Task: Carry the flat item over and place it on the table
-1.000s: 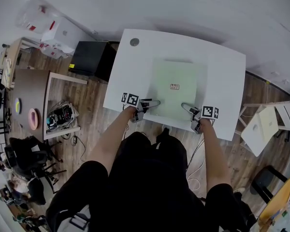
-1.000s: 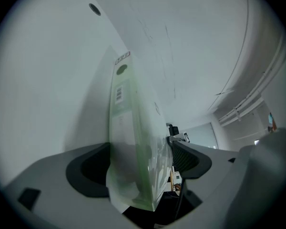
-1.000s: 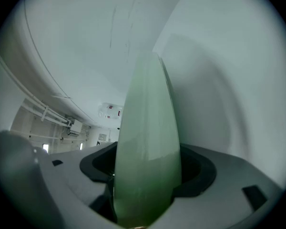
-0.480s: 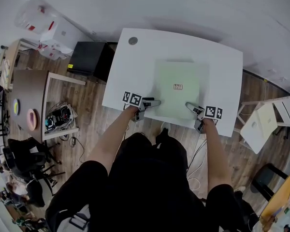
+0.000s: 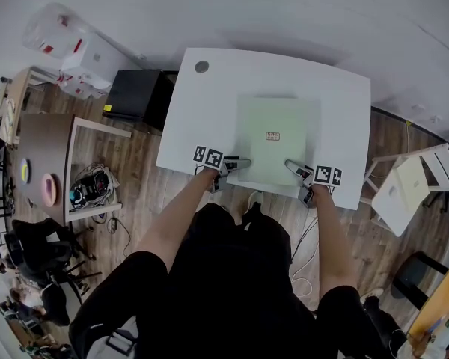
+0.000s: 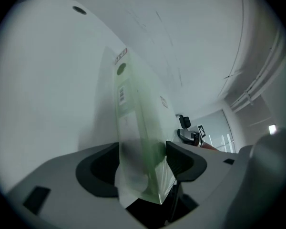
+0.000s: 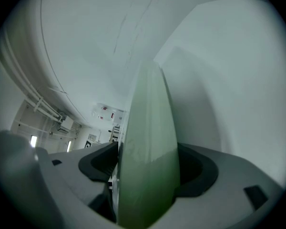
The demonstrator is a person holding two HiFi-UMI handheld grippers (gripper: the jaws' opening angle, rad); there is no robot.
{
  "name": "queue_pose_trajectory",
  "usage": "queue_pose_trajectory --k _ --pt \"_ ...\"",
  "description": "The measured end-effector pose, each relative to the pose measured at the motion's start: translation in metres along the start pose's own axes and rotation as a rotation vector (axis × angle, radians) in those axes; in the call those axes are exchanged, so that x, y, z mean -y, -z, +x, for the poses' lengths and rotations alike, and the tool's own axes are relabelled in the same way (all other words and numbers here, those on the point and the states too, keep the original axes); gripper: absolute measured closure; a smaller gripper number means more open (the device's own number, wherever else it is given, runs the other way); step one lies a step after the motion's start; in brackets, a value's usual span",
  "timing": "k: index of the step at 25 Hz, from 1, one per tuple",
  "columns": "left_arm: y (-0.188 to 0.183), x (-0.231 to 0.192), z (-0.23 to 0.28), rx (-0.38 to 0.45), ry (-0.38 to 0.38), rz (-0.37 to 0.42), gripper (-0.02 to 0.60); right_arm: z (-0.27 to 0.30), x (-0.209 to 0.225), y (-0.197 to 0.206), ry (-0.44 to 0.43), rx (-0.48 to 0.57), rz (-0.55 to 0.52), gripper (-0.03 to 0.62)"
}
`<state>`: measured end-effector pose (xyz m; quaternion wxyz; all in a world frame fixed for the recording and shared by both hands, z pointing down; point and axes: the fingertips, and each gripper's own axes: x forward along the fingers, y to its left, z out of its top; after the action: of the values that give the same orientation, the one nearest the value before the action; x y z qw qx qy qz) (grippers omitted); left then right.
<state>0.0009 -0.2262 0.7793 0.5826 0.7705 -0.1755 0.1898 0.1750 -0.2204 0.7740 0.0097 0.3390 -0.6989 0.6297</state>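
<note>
The flat item (image 5: 273, 144) is a pale green pack in a clear bag with a small label, lying on the white table (image 5: 202, 118). My left gripper (image 5: 242, 161) is at its near left corner and my right gripper (image 5: 289, 164) at its near right corner. In the left gripper view the bag's edge (image 6: 133, 123) runs between the jaws of the left gripper (image 6: 142, 161); they are closing and both pads touch it. In the right gripper view the green edge (image 7: 150, 118) fills the gap of the right gripper (image 7: 148, 161), whose jaws stand wide.
A black box (image 5: 135, 92) stands on the floor left of the table, with a brown side table (image 5: 37, 163) and a cable basket (image 5: 93, 185) further left. A white stool (image 5: 404, 189) stands to the right. The table has a round hole (image 5: 201, 66) at its far left.
Both grippers have stayed at the item's near corners. The head view has shifted slightly; the item has not visibly moved on the table.
</note>
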Motion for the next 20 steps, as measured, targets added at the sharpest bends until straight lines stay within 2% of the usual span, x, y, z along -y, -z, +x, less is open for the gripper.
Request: queue_pose_trajectory --k 2,8,15,20 --pt "0.003 0.000 0.001 -0.012 -0.008 -0.030 0.266 -0.003 0.002 0.001 0.004 0.000 0.005 0.253" --pt "0.002 -0.001 0.001 -0.034 -0.018 -0.030 0.267 -0.011 0.002 0.003 -0.017 -0.005 0.000 0.253" --pt "0.000 -0.003 -0.007 0.054 -0.015 -0.036 0.281 -0.033 0.014 0.007 0.040 0.015 -0.006 0.255" --pt "-0.002 -0.003 -0.007 0.070 -0.005 -0.033 0.281 -0.032 0.015 0.005 0.051 0.042 0.000 0.255"
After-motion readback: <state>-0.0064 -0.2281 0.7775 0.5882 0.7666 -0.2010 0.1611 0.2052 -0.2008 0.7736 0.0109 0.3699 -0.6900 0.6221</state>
